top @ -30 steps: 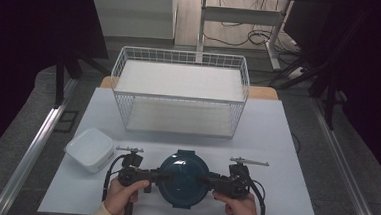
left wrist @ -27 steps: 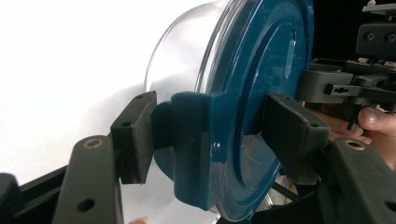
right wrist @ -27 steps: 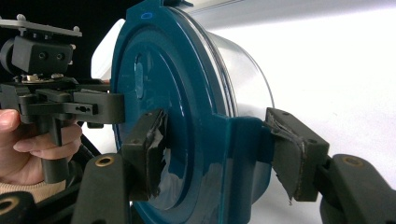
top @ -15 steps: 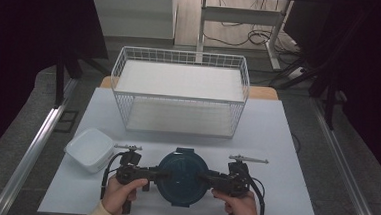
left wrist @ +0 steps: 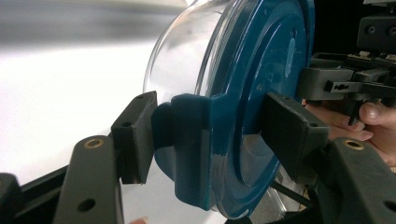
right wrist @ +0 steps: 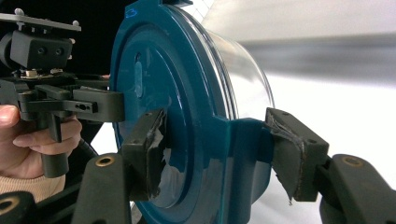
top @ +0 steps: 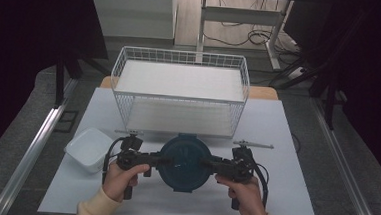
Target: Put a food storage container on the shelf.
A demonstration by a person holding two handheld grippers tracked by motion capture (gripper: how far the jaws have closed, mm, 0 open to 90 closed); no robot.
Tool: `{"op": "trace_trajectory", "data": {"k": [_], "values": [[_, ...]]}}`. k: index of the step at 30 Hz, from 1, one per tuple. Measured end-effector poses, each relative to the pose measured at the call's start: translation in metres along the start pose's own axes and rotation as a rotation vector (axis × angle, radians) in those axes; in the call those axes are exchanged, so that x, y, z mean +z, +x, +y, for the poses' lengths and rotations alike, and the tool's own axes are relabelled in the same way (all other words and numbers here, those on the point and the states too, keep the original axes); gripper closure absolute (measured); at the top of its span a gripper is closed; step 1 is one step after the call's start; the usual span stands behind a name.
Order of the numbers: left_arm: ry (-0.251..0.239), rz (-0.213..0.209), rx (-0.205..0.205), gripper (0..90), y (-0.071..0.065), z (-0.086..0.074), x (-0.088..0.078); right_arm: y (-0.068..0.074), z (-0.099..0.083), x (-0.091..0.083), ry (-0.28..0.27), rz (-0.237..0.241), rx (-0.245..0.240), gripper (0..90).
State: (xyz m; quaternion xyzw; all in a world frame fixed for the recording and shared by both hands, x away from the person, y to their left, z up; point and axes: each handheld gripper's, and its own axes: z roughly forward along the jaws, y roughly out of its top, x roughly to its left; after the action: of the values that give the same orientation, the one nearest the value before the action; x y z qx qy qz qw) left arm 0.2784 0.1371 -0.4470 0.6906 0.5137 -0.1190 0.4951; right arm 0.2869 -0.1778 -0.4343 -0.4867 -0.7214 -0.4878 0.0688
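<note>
My left gripper and right gripper pinch the lidded container between their fingers, one on each side latch.

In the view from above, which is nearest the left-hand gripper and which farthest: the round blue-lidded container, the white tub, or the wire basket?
From the left gripper:
1. Round blue-lidded container: gripped at its left rim, just right of the jaws.
2. White tub: on the table, just to its left.
3. Wire basket: farthest, at the back of the table.
</note>
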Motion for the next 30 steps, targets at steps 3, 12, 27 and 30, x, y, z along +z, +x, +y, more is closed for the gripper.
{"op": "trace_trajectory", "data": {"k": [3,12,27,30], "values": [[-0.007,-0.005,0.001,37.7,0.000,0.009,-0.002,0.001,0.011,0.000,0.001,-0.002,-0.007,40.3],[-0.035,-0.007,0.024,37.8,-0.012,0.031,-0.012,0.012,0.040,-0.007,-0.013,-0.006,-0.047,40.4],[-0.053,-0.023,0.053,38.1,-0.031,0.064,-0.024,0.027,0.074,-0.026,-0.041,-0.006,-0.085,41.0],[-0.057,-0.024,0.059,38.2,-0.033,0.071,-0.027,0.029,0.080,-0.028,-0.047,-0.004,-0.092,41.0]]}}
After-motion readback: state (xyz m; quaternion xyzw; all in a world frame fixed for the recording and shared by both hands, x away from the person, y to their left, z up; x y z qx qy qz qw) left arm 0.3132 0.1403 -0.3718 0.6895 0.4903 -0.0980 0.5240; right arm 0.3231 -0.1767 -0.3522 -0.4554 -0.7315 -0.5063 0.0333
